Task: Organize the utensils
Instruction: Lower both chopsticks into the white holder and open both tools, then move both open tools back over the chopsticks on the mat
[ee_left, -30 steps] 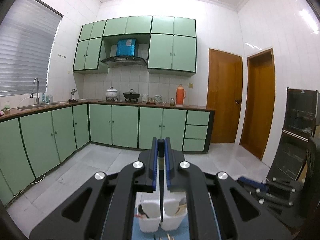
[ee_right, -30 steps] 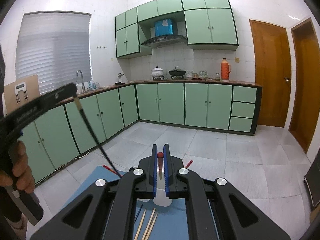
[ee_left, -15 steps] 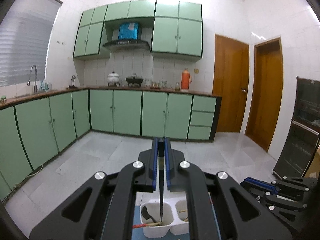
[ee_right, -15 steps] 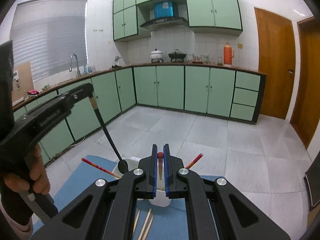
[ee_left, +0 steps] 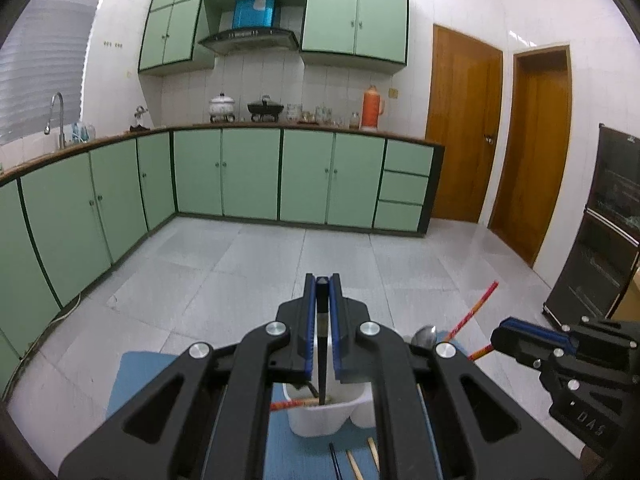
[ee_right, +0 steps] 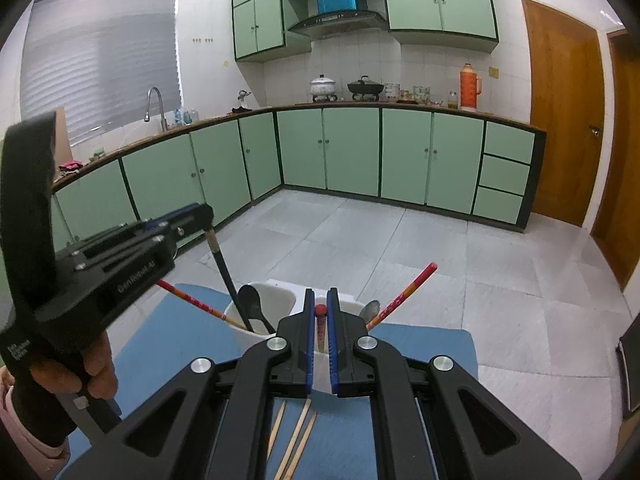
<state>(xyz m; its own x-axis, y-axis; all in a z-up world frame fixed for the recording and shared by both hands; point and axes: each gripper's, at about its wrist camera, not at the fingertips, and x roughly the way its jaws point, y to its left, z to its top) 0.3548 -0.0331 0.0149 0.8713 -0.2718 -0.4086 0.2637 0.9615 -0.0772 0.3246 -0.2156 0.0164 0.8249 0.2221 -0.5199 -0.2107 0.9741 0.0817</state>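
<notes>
My left gripper [ee_left: 322, 280] is shut on a black chopstick [ee_left: 322, 360] that hangs down with its tip inside the left compartment of the white utensil holder [ee_left: 320, 416]. In the right wrist view the left gripper [ee_right: 206, 214] holds that black chopstick [ee_right: 226, 276] slanting into the white utensil holder [ee_right: 276, 296], beside a black spoon [ee_right: 250, 300]. My right gripper [ee_right: 320, 292] is shut on a red chopstick [ee_right: 320, 312] pointing down over the holder's middle. The right gripper [ee_left: 500, 334] also shows at the right of the left wrist view.
The holder stands on a blue mat [ee_right: 420, 344]. Two more red chopsticks [ee_right: 404, 294] lean out of it, and a metal spoon [ee_right: 370, 310] sits in its right compartment. Wooden chopsticks [ee_right: 296, 440] lie on the mat in front. A hand [ee_right: 92, 372] grips the left tool.
Both grippers have come down and closer to the holder. The black chopstick's tip has sunk into the left compartment, and the held red chopstick has lowered over the holder.
</notes>
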